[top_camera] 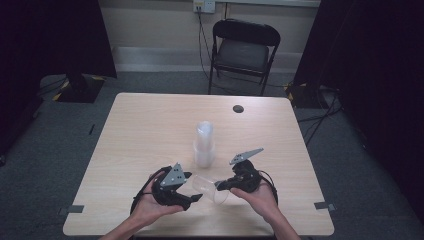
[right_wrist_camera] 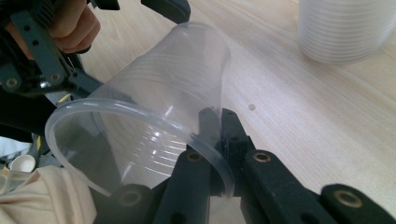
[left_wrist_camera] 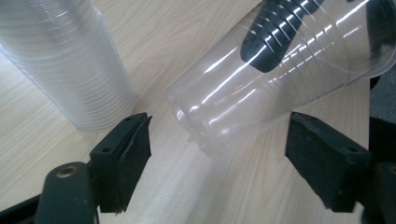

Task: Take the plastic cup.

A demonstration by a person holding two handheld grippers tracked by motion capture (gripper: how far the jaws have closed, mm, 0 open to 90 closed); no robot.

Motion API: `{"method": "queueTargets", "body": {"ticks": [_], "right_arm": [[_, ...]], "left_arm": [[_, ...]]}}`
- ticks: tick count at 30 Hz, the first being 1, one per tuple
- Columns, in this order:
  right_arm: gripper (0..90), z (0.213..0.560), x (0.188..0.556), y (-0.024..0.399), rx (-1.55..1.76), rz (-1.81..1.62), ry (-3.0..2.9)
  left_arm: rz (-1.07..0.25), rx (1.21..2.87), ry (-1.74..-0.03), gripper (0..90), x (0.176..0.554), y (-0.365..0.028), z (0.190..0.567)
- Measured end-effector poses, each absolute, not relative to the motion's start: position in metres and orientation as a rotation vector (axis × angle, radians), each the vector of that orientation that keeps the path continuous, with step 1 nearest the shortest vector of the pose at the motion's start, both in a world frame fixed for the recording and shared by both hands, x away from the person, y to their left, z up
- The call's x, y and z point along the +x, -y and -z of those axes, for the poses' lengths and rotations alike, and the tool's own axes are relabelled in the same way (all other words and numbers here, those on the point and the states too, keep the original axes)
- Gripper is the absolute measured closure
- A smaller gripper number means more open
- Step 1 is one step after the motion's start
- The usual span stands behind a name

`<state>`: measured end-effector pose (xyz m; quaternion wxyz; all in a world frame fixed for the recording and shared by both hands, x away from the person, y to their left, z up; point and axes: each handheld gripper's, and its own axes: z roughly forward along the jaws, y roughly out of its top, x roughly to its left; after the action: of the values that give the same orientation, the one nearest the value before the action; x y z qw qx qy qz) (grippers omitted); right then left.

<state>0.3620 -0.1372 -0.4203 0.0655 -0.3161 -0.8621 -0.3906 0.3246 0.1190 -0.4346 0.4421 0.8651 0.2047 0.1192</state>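
A clear plastic cup (top_camera: 207, 187) lies tilted on its side above the near part of the wooden table (top_camera: 145, 125). My right gripper (right_wrist_camera: 212, 126) is shut on the cup's wall at the rim (right_wrist_camera: 140, 116), with one finger (left_wrist_camera: 271, 37) inside the cup. My left gripper (left_wrist_camera: 219, 123) is open, and the cup's closed base (left_wrist_camera: 205, 121) sits between its jaws without touching either pad. A stack of clear cups (top_camera: 204, 145) stands upright just beyond both grippers, and the stack (left_wrist_camera: 65, 60) is close to the left gripper's left jaw.
A small dark round disc (top_camera: 238, 108) lies near the table's far edge. A black folding chair (top_camera: 243, 50) stands beyond the table by the wall. Dark curtains hang at both sides. Tape marks (top_camera: 324, 205) are stuck near the front corners.
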Motion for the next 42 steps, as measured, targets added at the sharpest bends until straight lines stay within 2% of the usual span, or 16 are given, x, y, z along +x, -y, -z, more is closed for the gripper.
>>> {"method": "queueTargets", "body": {"ticks": [8, 15, 21, 42], "right_arm": [[89.9, 0.426, 0.363, 0.132, -0.915, 1.106, 2.577], [90.0, 0.429, 0.365, 0.125, -0.899, 1.07, 2.558], [90.0, 0.431, 0.367, 0.121, -0.888, 1.042, 2.539], [89.1, 0.433, 0.369, 0.116, -0.918, 1.007, 2.547]], "left_arm": [[-0.321, 2.241, -0.409, 19.9, 0.319, -0.108, 0.441], [-0.345, 2.263, -0.382, 15.8, 0.317, -0.104, 0.443], [-0.373, 2.294, -0.333, 15.6, 0.316, -0.1, 0.445], [-0.39, 2.282, -0.345, 15.6, 0.315, -0.095, 0.449]]}}
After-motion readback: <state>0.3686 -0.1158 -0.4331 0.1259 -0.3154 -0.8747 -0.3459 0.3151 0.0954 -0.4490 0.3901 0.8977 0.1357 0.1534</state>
